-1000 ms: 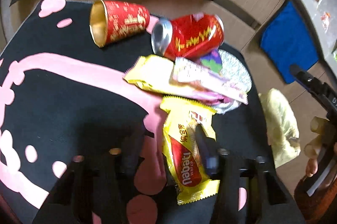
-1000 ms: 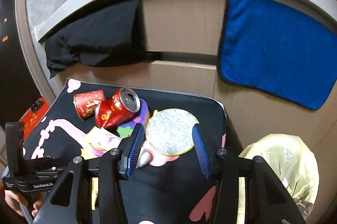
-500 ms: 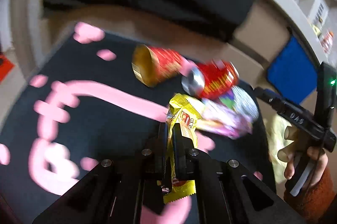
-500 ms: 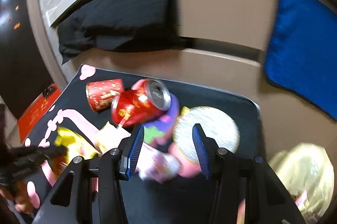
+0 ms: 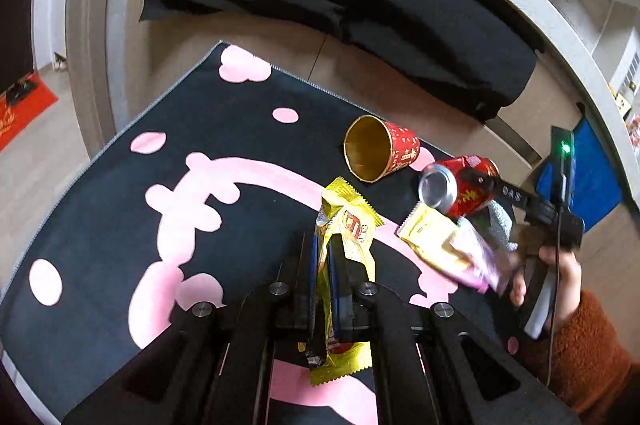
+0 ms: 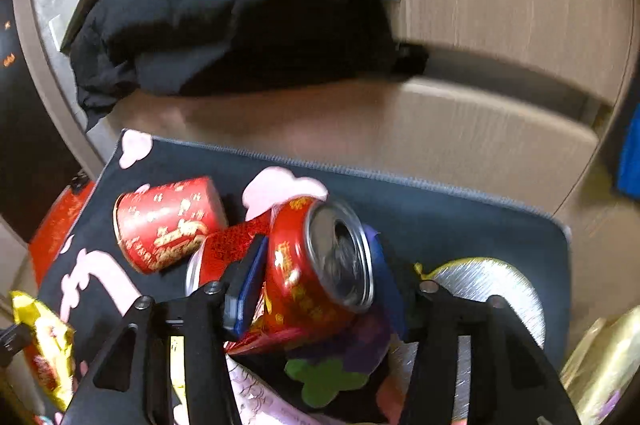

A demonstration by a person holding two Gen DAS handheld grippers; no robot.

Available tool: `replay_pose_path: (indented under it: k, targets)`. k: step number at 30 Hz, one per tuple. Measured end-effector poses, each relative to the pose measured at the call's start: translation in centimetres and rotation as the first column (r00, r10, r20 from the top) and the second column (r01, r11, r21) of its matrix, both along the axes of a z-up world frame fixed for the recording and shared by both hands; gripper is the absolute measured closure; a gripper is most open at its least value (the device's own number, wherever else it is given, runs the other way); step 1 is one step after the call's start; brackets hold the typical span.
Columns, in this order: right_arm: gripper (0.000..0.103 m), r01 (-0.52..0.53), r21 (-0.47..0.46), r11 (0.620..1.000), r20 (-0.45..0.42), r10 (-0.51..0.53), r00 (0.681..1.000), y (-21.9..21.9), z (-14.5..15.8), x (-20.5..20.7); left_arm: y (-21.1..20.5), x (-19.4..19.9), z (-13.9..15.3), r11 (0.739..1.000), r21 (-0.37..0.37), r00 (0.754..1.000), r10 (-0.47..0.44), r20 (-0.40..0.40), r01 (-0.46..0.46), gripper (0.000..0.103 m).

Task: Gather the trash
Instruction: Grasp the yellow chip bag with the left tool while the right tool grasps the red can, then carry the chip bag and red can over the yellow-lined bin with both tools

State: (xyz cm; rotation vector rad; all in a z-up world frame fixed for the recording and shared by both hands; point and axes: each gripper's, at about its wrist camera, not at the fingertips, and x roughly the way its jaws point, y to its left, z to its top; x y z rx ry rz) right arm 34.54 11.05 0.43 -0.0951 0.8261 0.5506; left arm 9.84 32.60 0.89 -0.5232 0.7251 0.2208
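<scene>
Black mat (image 5: 100,217): left tool (image 5: 326,257) (clamped) on yellow wrapper (image 5: 348,221).

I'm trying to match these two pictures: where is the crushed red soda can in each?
Left wrist view: red soda can lies right of centre, beside the red paper cup.
Right wrist view: the can fills the lower centre, between the right tool's opening jaws.
Shared landmark: the paper cup.

Yellow wrapper (image 5: 347,245) now off mat, clamped
</scene>
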Motion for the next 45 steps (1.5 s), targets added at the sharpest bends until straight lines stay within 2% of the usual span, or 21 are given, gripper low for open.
replay_pose_path:
  k: [5,9,16,25,30,35,45]
  targets:
    - [0.059,-0.041,-0.069,0.997,0.049,0.044,0.998,-0.6,0.7,-2.8,-1.9,0.6,0.5,1.0,0.024,1.0,-0.015,0.018,0.015,0.097]
    - [0.059,-0.064,-0.047,0.997,0.095,0.068,0.993,-2.9,2.9,-5.3,-4.1,0.8,1.7,0.998,0.051,0.998,-0.042,0.037,0.04,0.097]
    - [0.059,-0.055,-0.013,0.998,0.17,0.056,0.984,-8.0,6.9,-8.9,-8.0,0.2,4.8,0.987,0.154,0.994,-0.069,0.087,0.055,0.097]
    - [0.059,-0.046,0.003,0.999,0.22,0.045,0.975,-12.6,8.8,-11.0,-12.9,0.0,9.1,0.962,0.264,0.983,-0.111,0.145,0.07,0.097]
    - [0.059,-0.044,0.042,0.998,0.256,0.032,0.966,-15.0,10.6,-12.6,-15.9,0.0,12.0,0.938,0.338,0.971,-0.146,0.192,0.074,0.097]
    - [0.059,-0.03,0.055,0.998,0.305,0.012,0.952,-17.3,12.4,-13.9,-18.9,0.4,14.0,0.926,0.367,0.955,-0.185,0.232,0.09,0.097]
    - [0.059,0.074,0.083,0.994,0.358,-0.099,0.928,-24.4,14.5,-15.1,-25.7,1.9,15.3,0.894,0.402,0.92,-0.311,0.237,0.199,0.097]
